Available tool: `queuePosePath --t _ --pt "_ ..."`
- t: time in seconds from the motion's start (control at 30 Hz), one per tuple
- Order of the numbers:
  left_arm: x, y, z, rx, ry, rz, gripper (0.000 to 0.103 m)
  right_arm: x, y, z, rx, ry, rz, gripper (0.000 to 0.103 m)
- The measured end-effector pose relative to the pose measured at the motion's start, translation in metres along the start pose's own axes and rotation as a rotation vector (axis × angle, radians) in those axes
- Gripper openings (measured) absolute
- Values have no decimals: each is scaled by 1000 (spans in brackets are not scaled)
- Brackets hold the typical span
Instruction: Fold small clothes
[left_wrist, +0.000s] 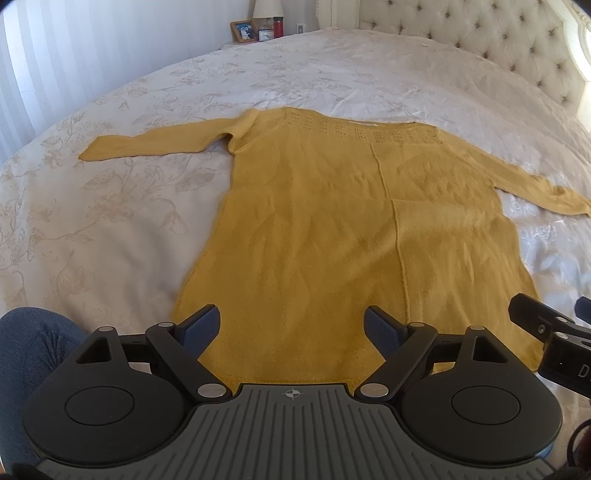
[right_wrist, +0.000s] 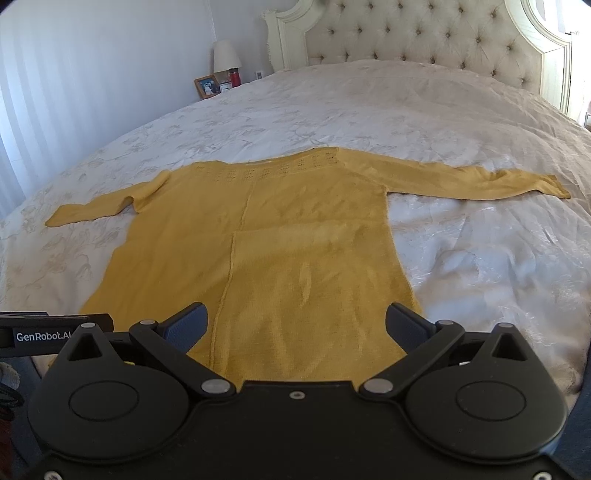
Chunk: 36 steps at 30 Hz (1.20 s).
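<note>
I see the yellow sweater (left_wrist: 332, 221) spread flat on the bed (left_wrist: 110, 184), sleeves out, ready for folding. My left claw (left_wrist: 291, 326) and right claw (right_wrist: 295, 325) hover spread over its hem, empty.

A floral bedspread (left_wrist: 110, 206) meets a tufted headboard (right_wrist: 406, 37); a lamp (right_wrist: 226, 56) and picture frame (right_wrist: 206, 86) stand beside it.
</note>
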<state>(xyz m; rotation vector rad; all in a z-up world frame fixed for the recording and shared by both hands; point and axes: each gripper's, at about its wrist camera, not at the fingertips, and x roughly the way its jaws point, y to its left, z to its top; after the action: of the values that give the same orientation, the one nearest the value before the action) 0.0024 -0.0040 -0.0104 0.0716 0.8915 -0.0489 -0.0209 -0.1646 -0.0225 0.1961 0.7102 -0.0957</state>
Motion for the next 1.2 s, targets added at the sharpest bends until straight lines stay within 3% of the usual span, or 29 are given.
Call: queuePosePath --t 0.87,1.2 --pt "1 4 1 7 9 6 85 0 0 2 -3 0 -7 102" --pt "12 0 -4 19 69 -18 85 6 -1 1 -10 26 -14 102"
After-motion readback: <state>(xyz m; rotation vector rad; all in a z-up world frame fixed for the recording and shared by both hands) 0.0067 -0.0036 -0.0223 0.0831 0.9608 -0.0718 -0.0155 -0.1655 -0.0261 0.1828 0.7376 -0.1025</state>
